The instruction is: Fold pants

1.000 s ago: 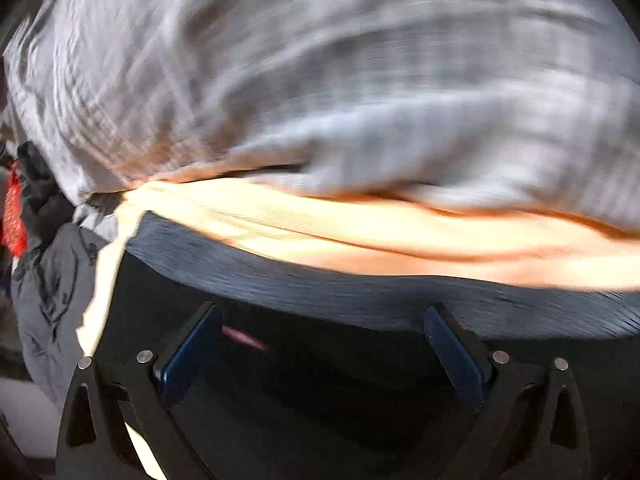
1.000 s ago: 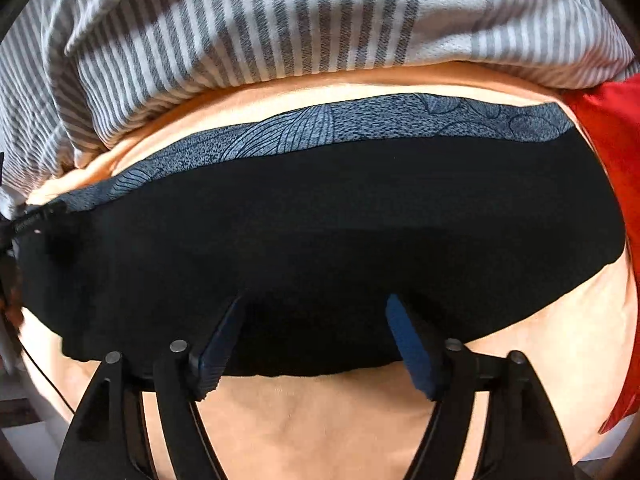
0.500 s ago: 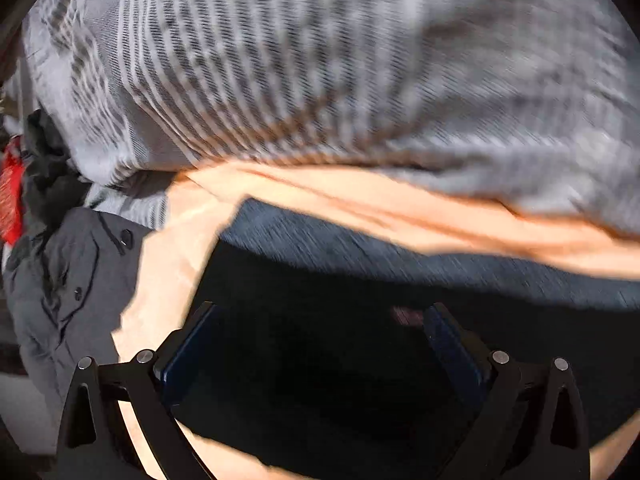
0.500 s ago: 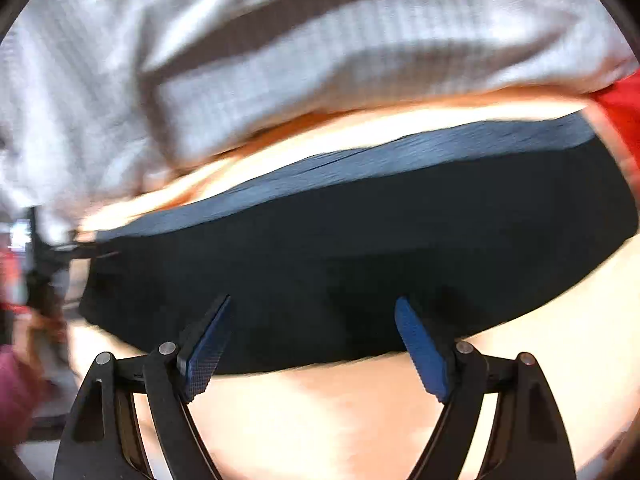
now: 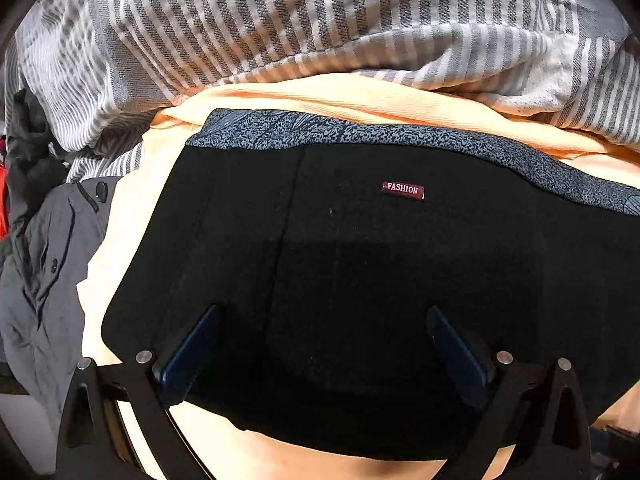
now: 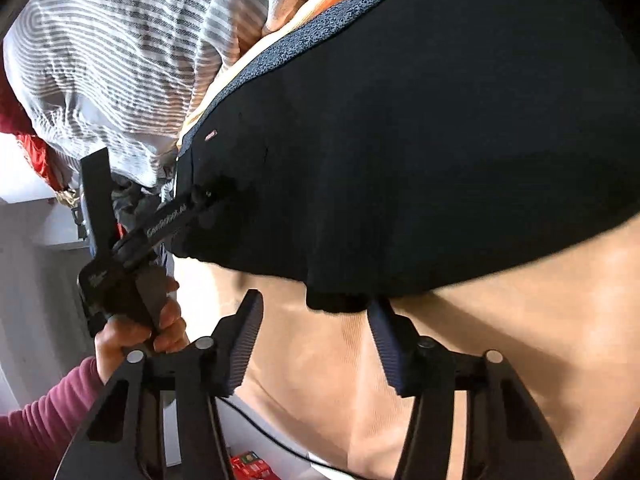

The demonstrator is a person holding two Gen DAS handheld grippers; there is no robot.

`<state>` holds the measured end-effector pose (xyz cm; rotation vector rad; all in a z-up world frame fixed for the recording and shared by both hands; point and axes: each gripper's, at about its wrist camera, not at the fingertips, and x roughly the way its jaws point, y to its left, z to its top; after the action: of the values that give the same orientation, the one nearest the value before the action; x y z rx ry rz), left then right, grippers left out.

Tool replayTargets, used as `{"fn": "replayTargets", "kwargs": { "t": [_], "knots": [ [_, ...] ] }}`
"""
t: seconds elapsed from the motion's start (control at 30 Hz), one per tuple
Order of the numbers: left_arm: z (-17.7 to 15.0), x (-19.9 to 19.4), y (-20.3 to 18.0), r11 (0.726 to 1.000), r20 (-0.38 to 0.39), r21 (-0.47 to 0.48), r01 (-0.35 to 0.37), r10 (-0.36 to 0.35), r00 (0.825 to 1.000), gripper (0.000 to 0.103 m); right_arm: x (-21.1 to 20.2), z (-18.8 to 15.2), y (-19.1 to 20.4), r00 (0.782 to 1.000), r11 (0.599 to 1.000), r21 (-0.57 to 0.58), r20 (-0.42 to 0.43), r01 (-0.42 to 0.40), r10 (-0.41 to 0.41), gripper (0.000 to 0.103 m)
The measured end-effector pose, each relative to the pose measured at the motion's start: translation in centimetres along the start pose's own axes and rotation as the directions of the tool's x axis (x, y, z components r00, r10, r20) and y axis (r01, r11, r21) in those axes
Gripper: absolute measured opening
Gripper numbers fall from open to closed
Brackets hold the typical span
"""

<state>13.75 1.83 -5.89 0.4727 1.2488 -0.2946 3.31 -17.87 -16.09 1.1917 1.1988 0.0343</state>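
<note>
Left wrist view: my left gripper (image 5: 324, 344) hangs spread over black pants (image 5: 360, 272) lying flat on an orange sheet (image 5: 120, 248). Right wrist view: my right gripper (image 6: 314, 340), jaws just narrowing yet gripping nothing, sits at the pants' near edge

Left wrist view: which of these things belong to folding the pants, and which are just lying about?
Job:
black pants
left gripper, open over them
right gripper, jaws just closing, nothing gripped

Lying about:
striped cloth
grey jacket
red item
peach sheet underneath
</note>
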Motion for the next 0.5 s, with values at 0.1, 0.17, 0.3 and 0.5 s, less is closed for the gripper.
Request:
{"fn": "replayTargets", "kwargs": {
  "t": [0.1,0.17,0.3,0.5],
  "knots": [
    [0.0,0.2,0.2,1.0,0.006,-0.008,0.007,-0.007,1.0,0.103,-0.4,0.6,-0.3,1.0,0.999,0.044,-0.014,-0.004,0.004,0.042],
    [0.1,0.5,0.4,1.0,0.006,-0.002,0.001,-0.001,1.0,0.103,-1.0,0.8,-0.8,0.999,0.997,0.073,-0.027,0.019,-0.017,0.013],
    [-0.1,-0.1,-0.3,1.0,0.009,-0.002,0.004,-0.004,1.0,0.103,-1.1,-0.4,-0.1,0.997,0.998,0.025,-0.039,0.066,-0.065,0.006],
    [0.0,0.0,0.2,1.0,0.002,-0.007,0.015,-0.015,1.0,0.103,-1.6,-3.2,-0.7,0.989,0.994,-0.011,-0.105,0.107,-0.107,0.0]
  ]
}}
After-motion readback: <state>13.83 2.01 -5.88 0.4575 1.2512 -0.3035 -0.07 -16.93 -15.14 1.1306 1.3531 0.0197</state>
